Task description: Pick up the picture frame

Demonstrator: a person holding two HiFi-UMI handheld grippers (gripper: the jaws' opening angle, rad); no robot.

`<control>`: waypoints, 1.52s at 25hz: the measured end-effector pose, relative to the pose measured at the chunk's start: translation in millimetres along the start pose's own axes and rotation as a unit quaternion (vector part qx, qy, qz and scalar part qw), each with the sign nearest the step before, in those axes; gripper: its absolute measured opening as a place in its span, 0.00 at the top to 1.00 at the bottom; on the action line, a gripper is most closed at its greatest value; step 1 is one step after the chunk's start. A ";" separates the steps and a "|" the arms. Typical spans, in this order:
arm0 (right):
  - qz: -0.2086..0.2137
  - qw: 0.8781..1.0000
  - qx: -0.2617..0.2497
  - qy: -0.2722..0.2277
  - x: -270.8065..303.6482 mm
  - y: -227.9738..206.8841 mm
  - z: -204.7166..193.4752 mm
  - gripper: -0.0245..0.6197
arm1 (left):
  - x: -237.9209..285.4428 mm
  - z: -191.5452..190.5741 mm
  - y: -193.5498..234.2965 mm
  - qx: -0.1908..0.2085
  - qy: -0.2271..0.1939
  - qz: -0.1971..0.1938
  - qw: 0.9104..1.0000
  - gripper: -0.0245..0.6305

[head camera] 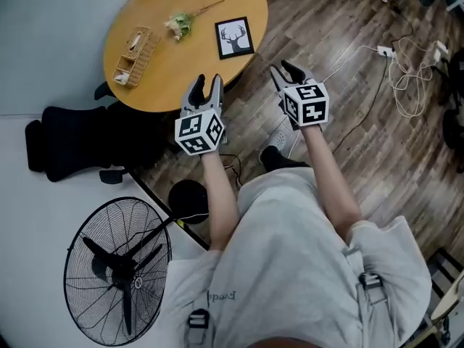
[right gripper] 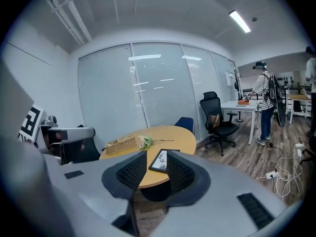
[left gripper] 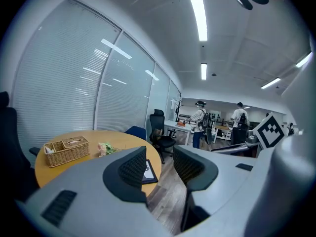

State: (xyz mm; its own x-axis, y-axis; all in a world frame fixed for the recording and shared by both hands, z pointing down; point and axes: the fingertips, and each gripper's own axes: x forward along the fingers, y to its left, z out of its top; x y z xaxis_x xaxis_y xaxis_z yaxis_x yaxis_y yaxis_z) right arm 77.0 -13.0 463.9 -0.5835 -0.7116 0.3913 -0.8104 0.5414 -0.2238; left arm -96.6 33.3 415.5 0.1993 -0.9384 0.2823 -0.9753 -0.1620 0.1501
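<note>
Right tool (head camera: 284,69) and left tool (head camera: 208,80): both are hovering spread and empty, short of the table's (head camera: 174,71) near edge. Picture frame (head camera: 235,38): is lying flat by the table's right edge, untouched, ahead of and between the tools. Pick-up not begun; approach, grasp and lift are remaining.

One round desk (head camera: 167,75) bears three things: one picture frame (head camera: 234,38), one wicker basket (head camera: 133,56), one flower sprig (head camera: 181,24). Two claws: the left claw (head camera: 207,82) and the right claw (head camera: 284,68) (one marker cube each). One standing fan (head camera: 119,270). Far off, two people (left gripper: 199,117), possibly more.
</note>
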 end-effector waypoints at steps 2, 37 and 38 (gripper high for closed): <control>-0.004 1.000 0.003 0.000 12.1 -11.0 7.1 0.76 | 17.6 5.2 2.0 0.007 0.005 -0.003 1.000 0.68; -0.078 0.991 0.106 0.013 153.3 -106.7 32.0 0.76 | 208.1 7.0 78.9 0.050 0.102 -0.043 0.993 0.68; -0.082 0.991 0.103 0.014 157.5 -109.6 36.0 0.76 | 217.6 11.4 79.1 0.049 0.099 -0.047 0.993 0.68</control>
State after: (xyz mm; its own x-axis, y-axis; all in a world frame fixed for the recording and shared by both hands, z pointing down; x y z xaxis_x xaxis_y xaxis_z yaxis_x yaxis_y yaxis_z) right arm 72.0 -200.5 518.0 -0.4445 -0.7678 0.4614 -0.8891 0.3156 -0.3315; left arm -131.5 -187.2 478.1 0.2958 -0.8411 0.4527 -0.9540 -0.2847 0.0944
